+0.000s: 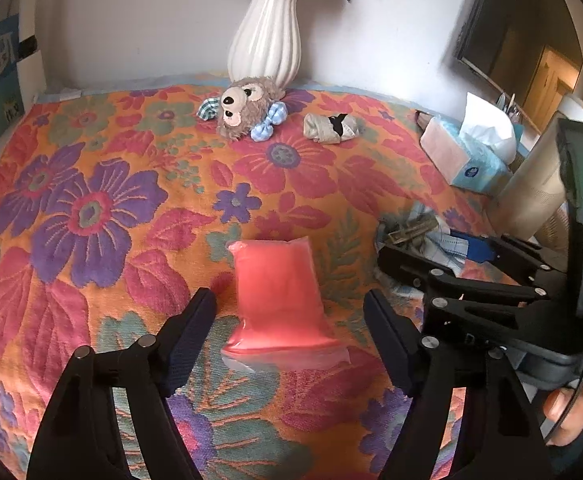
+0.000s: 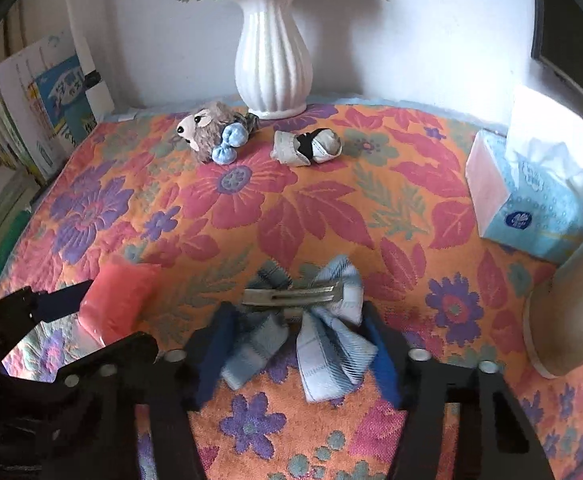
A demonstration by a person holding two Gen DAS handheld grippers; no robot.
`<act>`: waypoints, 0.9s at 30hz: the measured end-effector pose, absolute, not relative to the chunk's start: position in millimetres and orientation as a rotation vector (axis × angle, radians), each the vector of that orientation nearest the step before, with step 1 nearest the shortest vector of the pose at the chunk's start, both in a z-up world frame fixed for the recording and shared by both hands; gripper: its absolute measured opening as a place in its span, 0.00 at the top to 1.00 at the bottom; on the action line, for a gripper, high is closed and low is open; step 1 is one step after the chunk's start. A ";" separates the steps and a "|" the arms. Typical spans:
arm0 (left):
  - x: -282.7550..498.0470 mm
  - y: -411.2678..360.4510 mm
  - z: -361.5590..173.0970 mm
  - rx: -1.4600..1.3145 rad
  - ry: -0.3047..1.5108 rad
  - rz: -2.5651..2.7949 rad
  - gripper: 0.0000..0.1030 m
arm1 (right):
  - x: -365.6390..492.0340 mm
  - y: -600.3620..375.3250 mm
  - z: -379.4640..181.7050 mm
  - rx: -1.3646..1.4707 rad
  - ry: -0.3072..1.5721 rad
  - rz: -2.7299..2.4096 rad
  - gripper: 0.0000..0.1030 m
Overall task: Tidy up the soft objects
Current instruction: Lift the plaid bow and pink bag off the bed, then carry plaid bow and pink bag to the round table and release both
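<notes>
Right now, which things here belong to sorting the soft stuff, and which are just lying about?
Job: pink pouch, plaid bow clip, plush bear, rolled socks.
Lying about: vase, tissue box, books.

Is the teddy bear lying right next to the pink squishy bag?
No, the teddy bear lies far back by the white vase, while the pink bag sits near the left gripper.

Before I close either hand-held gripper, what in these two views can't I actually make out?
- Right hand-held gripper: whether its pads press the plaid bow clip; ribbon tails cover them in the right wrist view.
- Pink pouch: its near half is hidden by the left hand-held gripper in the right wrist view.
- Beige cylinder: cut off by the frame edge.
</notes>
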State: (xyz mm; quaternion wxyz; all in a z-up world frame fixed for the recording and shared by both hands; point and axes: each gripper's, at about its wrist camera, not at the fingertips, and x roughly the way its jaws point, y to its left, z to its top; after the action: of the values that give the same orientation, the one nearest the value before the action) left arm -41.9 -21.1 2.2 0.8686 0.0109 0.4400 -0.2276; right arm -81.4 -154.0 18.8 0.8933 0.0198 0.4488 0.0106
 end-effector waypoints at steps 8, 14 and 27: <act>-49.0 -31.9 5.9 0.105 0.871 -0.443 0.64 | -112.6 -170.2 29.7 0.126 0.889 0.059 0.78; -83.6 -36.0 28.6 0.040 0.773 -0.516 0.65 | -163.1 -203.4 52.2 0.264 0.810 0.124 0.79; -185.4 -166.2 117.6 0.151 0.551 -0.830 0.65 | -266.7 -300.6 126.4 0.256 0.703 -0.145 0.79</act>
State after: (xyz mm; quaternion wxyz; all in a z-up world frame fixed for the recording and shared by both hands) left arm -185.4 -166.2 117.6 0.8757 0.0723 0.2638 -0.3978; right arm -266.7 -300.6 126.4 0.9282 0.1251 0.3432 -0.0706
